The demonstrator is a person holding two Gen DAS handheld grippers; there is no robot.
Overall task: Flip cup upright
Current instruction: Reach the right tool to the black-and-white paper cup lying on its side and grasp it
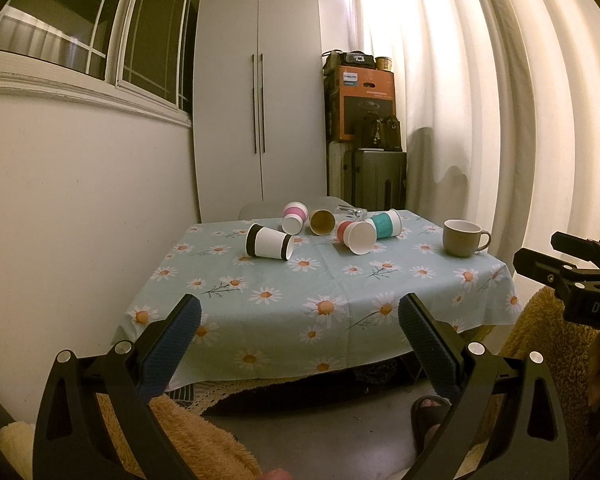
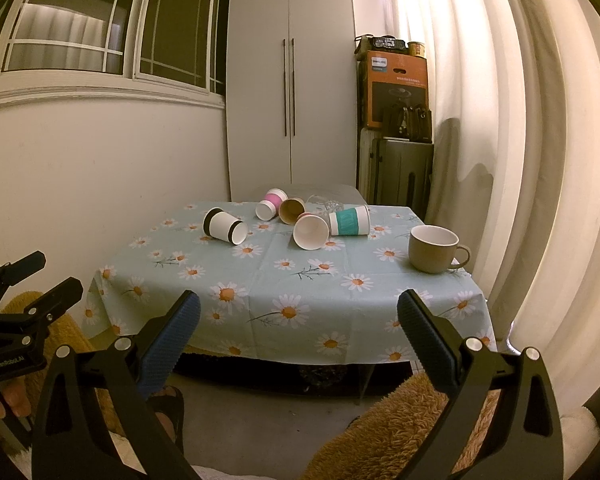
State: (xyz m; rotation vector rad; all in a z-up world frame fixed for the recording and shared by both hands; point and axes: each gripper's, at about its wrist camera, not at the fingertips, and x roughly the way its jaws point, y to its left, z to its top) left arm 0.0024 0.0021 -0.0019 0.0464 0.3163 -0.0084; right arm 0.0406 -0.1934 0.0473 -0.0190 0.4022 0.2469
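Note:
Several paper cups lie on their sides at the far half of the table: a black-banded white cup (image 1: 269, 242) (image 2: 225, 227), a pink-banded cup (image 1: 293, 216) (image 2: 270, 204), a brown cup (image 1: 322, 222) (image 2: 291, 210), a red-banded cup (image 1: 356, 237) (image 2: 311, 231) and a teal-banded cup (image 1: 385, 223) (image 2: 349, 220). A clear glass (image 1: 351, 212) (image 2: 325, 201) lies behind them. A grey mug (image 1: 463, 238) (image 2: 435, 249) stands upright at the right. My left gripper (image 1: 300, 316) and right gripper (image 2: 299, 312) are open and empty, short of the table's near edge.
The table wears a daisy-print cloth (image 1: 324, 320) (image 2: 284, 292). A white wardrobe (image 1: 260, 100), stacked boxes and a suitcase (image 1: 376, 176) stand behind. A curtain (image 1: 500, 120) hangs at the right, a wall at the left. A sandalled foot (image 1: 430, 416) is on the floor.

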